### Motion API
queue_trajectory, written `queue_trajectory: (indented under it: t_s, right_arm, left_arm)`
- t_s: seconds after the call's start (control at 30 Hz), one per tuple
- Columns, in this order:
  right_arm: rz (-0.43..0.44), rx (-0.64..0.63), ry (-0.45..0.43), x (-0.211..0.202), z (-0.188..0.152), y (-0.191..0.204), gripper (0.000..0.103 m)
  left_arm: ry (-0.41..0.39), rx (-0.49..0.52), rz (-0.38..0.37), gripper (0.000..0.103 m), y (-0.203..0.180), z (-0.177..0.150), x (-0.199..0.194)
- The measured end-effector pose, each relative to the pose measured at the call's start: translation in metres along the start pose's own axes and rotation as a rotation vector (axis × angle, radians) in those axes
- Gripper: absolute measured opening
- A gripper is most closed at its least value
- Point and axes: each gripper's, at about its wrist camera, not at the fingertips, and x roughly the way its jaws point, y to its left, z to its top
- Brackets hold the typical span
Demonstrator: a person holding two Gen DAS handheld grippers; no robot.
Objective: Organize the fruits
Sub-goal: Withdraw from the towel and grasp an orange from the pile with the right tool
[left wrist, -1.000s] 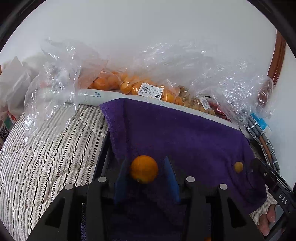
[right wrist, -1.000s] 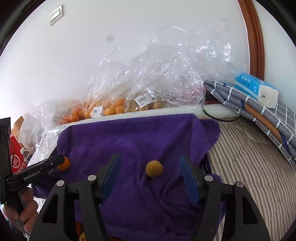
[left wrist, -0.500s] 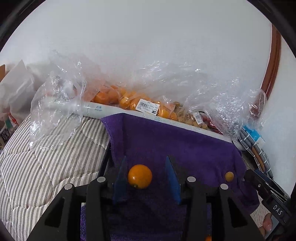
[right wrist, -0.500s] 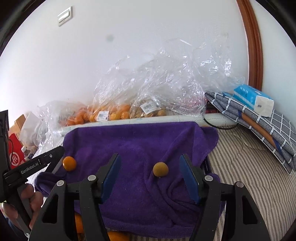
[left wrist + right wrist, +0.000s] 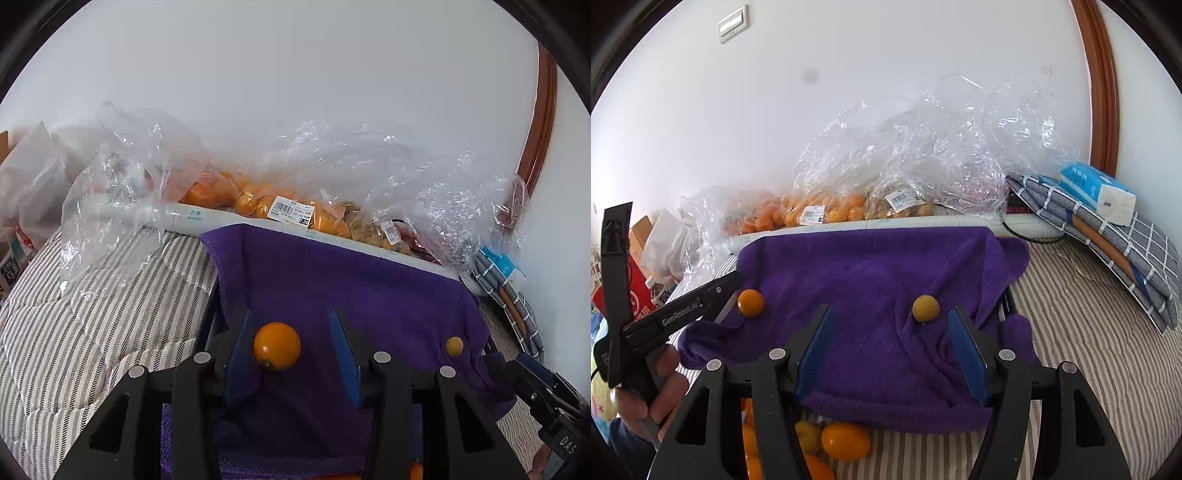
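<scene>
Both views bright, lit by even, diffuse daylight; source direction not evident. White wall [image 5: 886,110] reads slightly hazy, near overexposed. Shadows soft and short, e.g. under the orange fruit [image 5: 277,346] on the purple towel [image 5: 369,295]. Small specular highlights on that fruit; scattered glare across the crinkled plastic bags [image 5: 923,155]. Strong fisheye bending: wooden door frame [image 5: 1099,85] curves, black vignette fills the corners. Centre sharp, labels legible. Mild softness toward the rims. One dark smudge [image 5: 809,76] on the wall or the lens.
</scene>
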Motion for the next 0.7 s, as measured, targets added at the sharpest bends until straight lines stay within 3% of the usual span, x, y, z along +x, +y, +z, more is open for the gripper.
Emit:
queue_trajectory:
  t_s: [0.4,0.7]
  right_arm:
    - [-0.025,0.000,0.012,-0.045,-0.039,0.001,0.064]
    - [-0.054,-0.001,0.063,-0.049,-0.063,0.006,0.058]
  left_arm:
    - [0.001,-0.023,0.003,0.041,0.015,-0.020,-0.029]
    - [-0.004,-0.013,0.030,0.048,0.038,-0.050,-0.073]
